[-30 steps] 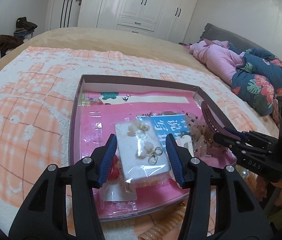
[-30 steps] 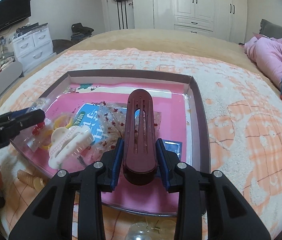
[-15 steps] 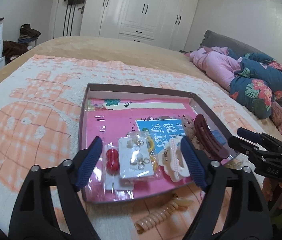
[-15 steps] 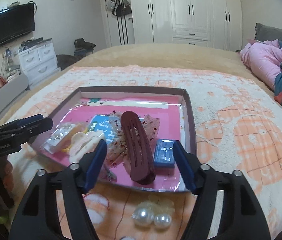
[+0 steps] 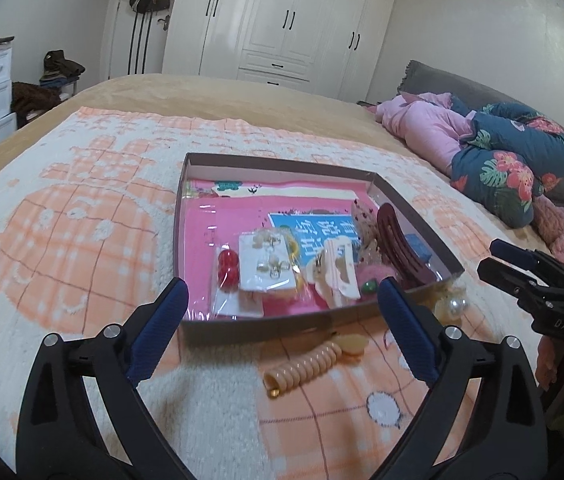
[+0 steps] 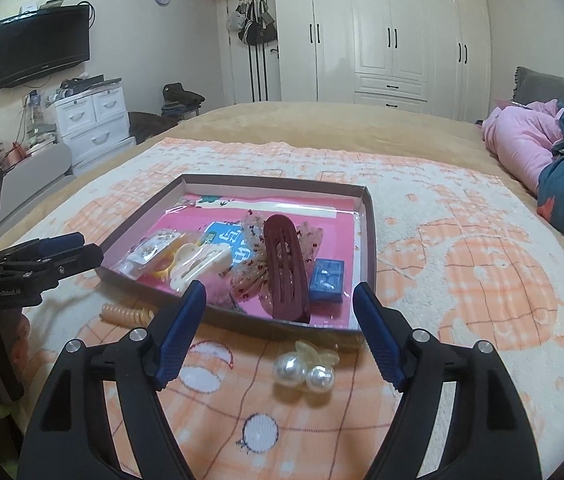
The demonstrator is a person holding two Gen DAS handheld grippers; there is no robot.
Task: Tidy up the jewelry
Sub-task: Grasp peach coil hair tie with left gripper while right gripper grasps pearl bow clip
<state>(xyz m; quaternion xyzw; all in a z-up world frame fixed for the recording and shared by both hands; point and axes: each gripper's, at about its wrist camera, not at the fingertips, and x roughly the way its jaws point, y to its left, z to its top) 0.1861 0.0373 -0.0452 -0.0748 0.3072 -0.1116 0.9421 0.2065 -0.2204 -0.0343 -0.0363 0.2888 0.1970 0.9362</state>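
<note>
I am looking across a bed covered by an orange-and-white blanket (image 5: 82, 248), with a shallow brown tray (image 6: 367, 240) resting on it. Inside the tray, on its pink lining, lie a dark red hair clip (image 6: 285, 268) on a sheer spotted pouch, a white claw clip (image 5: 337, 268), a card of earrings (image 5: 266, 264) in clear wrap, a small blue box (image 6: 326, 280) just right of the red clip, and a pair of red beads (image 5: 228, 269).

My left gripper (image 5: 282, 312) hovers just short of the tray's near edge. Its jaws are opening, wide apart, with nothing between them. My right gripper (image 6: 280, 320) hovers in the same way; its jaws are also opening and hold nothing.

On the blanket outside the tray, close to its near wall, sit a peach coil hair tie (image 5: 305, 368) and a hair tie with two pearl balls (image 6: 309, 372).
</note>
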